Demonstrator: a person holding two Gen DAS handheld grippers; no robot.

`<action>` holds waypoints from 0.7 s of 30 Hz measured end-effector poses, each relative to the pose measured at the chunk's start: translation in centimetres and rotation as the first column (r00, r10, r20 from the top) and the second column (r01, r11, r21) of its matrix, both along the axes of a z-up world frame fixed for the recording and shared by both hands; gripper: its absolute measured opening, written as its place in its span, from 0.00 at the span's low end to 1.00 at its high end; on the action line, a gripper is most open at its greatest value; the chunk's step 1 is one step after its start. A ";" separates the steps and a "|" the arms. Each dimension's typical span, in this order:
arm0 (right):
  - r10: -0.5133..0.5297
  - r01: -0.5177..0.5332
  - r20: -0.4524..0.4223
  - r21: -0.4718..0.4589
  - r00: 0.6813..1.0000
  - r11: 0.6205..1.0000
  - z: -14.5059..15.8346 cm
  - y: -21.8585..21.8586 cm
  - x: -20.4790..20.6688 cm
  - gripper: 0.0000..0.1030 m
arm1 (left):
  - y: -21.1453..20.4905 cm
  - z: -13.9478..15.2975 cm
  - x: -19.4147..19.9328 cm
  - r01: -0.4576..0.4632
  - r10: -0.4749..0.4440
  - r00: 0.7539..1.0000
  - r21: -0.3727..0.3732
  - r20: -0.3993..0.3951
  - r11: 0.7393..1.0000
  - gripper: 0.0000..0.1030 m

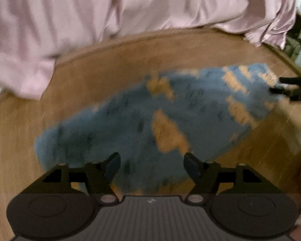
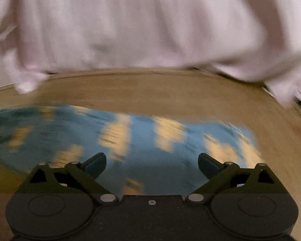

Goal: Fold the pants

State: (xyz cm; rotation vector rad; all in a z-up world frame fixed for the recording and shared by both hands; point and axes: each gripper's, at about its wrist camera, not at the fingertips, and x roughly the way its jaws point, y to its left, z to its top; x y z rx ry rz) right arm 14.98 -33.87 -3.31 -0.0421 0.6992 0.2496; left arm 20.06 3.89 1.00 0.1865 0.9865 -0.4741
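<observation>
Blue pants with tan patches lie spread on a wooden table, blurred by motion. My left gripper hovers open over their near end, nothing between its fingers. At the right edge of the left wrist view, the right gripper shows at the pants' far end. In the right wrist view the pants stretch from left to right under my right gripper, which stands open and empty just above the cloth.
A pale pink curtain hangs behind the table's far edge and shows again as the curtain in the right wrist view. Bare wood lies between pants and curtain. Dark clutter sits at far right.
</observation>
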 end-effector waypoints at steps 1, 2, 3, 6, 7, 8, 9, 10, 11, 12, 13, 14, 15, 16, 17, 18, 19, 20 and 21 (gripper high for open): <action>0.071 -0.071 -0.004 0.007 0.997 0.997 0.0 1.3 0.6 0.96 | -0.6 0.8 1.4 0.002 -0.002 1.000 0.010 0.001 1.000 0.76; 0.120 -0.120 -0.007 0.014 0.993 0.993 -0.1 2.5 1.2 0.95 | -1.2 1.6 3.1 -0.005 0.005 1.000 0.029 0.002 1.000 0.77; 0.177 -0.177 -0.011 0.018 0.984 0.984 -0.3 4.1 2.0 0.92 | -1.6 2.1 4.6 -0.013 0.013 1.000 0.053 0.008 0.998 0.78; 0.253 -0.252 -0.017 0.019 0.967 0.967 -0.8 8.0 4.8 0.86 | -2.8 3.2 8.9 -0.016 0.013 1.000 0.134 0.023 0.991 0.79; 0.263 -0.262 -0.026 0.030 0.964 0.964 -0.9 9.0 6.0 0.85 | -3.1 3.4 10.2 -0.001 -0.002 1.000 0.134 0.020 0.991 0.79; 0.275 -0.273 -0.037 0.045 0.961 0.961 -1.0 9.8 6.9 0.82 | -3.5 3.4 11.1 0.011 -0.014 1.000 0.128 0.018 0.992 0.79; 0.290 -0.287 -0.051 0.061 0.956 0.956 -1.2 10.5 7.8 0.77 | -3.7 3.0 12.3 0.027 -0.028 1.000 0.110 0.011 0.994 0.78; 0.307 -0.302 -0.076 0.069 0.949 0.951 -1.6 11.4 8.9 0.73 | -3.8 2.4 13.2 0.040 -0.040 0.999 0.089 -0.004 0.995 0.77; 0.322 -0.317 -0.101 0.065 0.941 0.946 -1.8 12.2 9.6 0.66 | -3.9 1.4 14.2 0.049 -0.046 0.998 0.068 -0.031 0.996 0.72; 0.337 -0.333 -0.120 0.052 0.934 0.942 -2.2 12.9 9.9 0.60 | -4.0 0.2 15.0 0.056 -0.053 0.997 0.053 -0.057 0.997 0.68; 0.342 -0.341 -0.132 0.029 0.930 0.940 -2.7 13.5 10.0 0.59 | -4.2 -0.9 15.9 0.066 -0.063 0.995 0.040 -0.083 0.997 0.57; 0.334 -0.337 -0.135 0.002 0.933 0.942 -2.9 13.7 10.0 0.59 | -4.4 -2.0 16.6 0.075 -0.071 0.992 0.038 -0.100 0.996 0.53; 0.322 -0.326 -0.126 -0.011 0.938 0.945 -3.0 13.9 10.0 0.58 | -4.5 -2.7 17.2 0.086 -0.082 0.991 0.033 -0.107 0.996 0.52; 0.310 -0.314 -0.120 -0.013 0.943 0.949 -3.1 13.9 10.0 0.58 | -4.7 -3.3 17.6 0.096 -0.093 0.989 0.017 -0.112 0.995 0.49; 0.295 -0.299 -0.119 -0.016 0.948 0.954 -3.2 14.0 9.9 0.56 | -4.7 -3.8 18.1 0.106 -0.105 0.987 0.000 -0.123 0.994 0.43; 0.285 -0.289 -0.112 -0.022 0.952 0.957 -3.4 14.1 9.7 0.53 | -4.8 -4.2 18.3 0.121 -0.122 0.983 -0.013 -0.139 0.993 0.38; 0.276 -0.281 -0.104 -0.035 0.956 0.959 -3.4 14.2 9.5 0.50 | -5.0 -4.6 18.5 0.141 -0.144 0.978 -0.025 -0.152 0.990 0.26; 0.274 -0.280 -0.098 -0.043 0.957 0.959 -3.4 14.4 9.1 0.41 | -5.3 -4.8 18.6 0.161 -0.164 0.974 -0.032 -0.157 0.986 0.11; 0.277 -0.282 -0.094 -0.045 0.956 0.958 -3.4 14.5 8.8 0.25 | -5.5 -4.8 18.5 0.178 -0.180 0.972 -0.029 -0.149 0.984 0.08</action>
